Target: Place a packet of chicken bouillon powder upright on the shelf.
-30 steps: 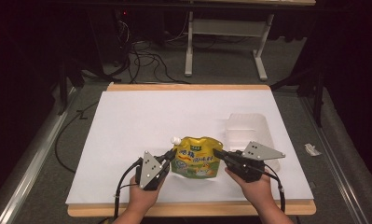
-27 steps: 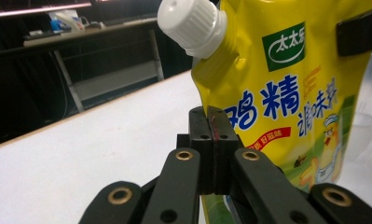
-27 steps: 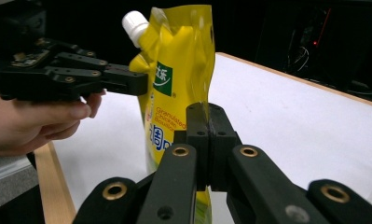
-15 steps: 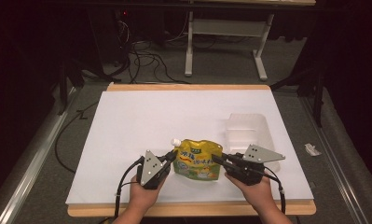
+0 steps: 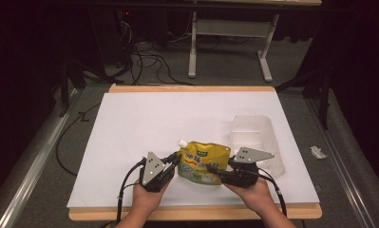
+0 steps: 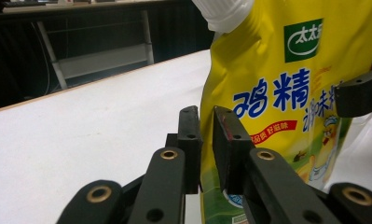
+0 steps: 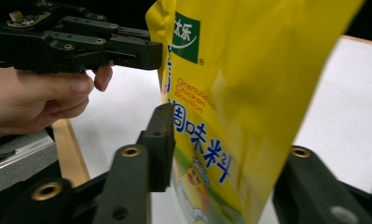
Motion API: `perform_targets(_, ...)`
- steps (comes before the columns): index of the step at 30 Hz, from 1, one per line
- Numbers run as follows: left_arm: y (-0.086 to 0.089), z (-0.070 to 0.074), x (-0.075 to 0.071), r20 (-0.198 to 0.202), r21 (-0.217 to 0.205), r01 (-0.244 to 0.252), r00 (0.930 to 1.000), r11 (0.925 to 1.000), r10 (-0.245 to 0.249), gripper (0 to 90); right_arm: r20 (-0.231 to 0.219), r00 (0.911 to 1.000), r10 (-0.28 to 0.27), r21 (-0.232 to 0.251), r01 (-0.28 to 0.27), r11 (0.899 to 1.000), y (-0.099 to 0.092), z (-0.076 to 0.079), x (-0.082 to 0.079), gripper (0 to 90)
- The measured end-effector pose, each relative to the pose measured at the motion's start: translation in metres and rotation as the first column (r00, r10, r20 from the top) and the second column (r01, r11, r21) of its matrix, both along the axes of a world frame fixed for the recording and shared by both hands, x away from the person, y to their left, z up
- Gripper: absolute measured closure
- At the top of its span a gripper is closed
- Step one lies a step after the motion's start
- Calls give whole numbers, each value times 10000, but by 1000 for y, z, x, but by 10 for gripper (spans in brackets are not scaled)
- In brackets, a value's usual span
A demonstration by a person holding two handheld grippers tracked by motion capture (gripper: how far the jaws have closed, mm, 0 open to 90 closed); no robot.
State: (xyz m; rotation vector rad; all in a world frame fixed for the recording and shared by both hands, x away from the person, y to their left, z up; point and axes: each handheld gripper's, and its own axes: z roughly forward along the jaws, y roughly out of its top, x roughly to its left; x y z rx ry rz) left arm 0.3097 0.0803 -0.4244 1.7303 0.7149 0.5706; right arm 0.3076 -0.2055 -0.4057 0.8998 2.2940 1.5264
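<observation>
A yellow stand-up pouch (image 5: 202, 163) with a white screw cap (image 5: 181, 142) stands at the near middle of the white desk (image 5: 144, 123), between two hand-held grippers. The left gripper (image 5: 174, 161) meets the pouch's left edge; in the left gripper view its jaws stand narrowly apart with that edge (image 6: 207, 140) between them, and they have just been opening, so the pads look slack on the film rather than pressing it. The right gripper (image 5: 211, 168) reaches in from the pouch's right side; in the right gripper view its jaws stand clearly apart around the pouch (image 7: 249, 107), one pad near the printed face, the other off it, and they too have just been opening. A clear plastic tray (image 5: 256, 137) lies just beside the pouch, behind the right gripper.
</observation>
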Motion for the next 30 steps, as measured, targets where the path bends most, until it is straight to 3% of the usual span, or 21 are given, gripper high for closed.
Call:
perform_targets(6, 5, -1, 1, -195, -22, -10, 9998, 10000, 10, 770, 39, 10000, -71, 54, 71, 10000, -1, -2, 0, 709)
perform_targets(10, 9, -1, -1, -293, 161, -59, 9996, 9999, 64, 694, -143, 9997, 172, 195, -169, 9997, -1, -2, 1, 758)
perform_targets(19, 16, 0, -3, -596, 452, -1, 9982, 9990, 28, 590, -2, 9995, 326, 167, -326, 9993, 3, -4, -3, 871)
perform_targets(30, 26, 1, 1, -738, 477, -203, 9970, 9987, 238, 515, -15, 9997, 261, 260, -260, 9993, 3, -4, -3, 900)
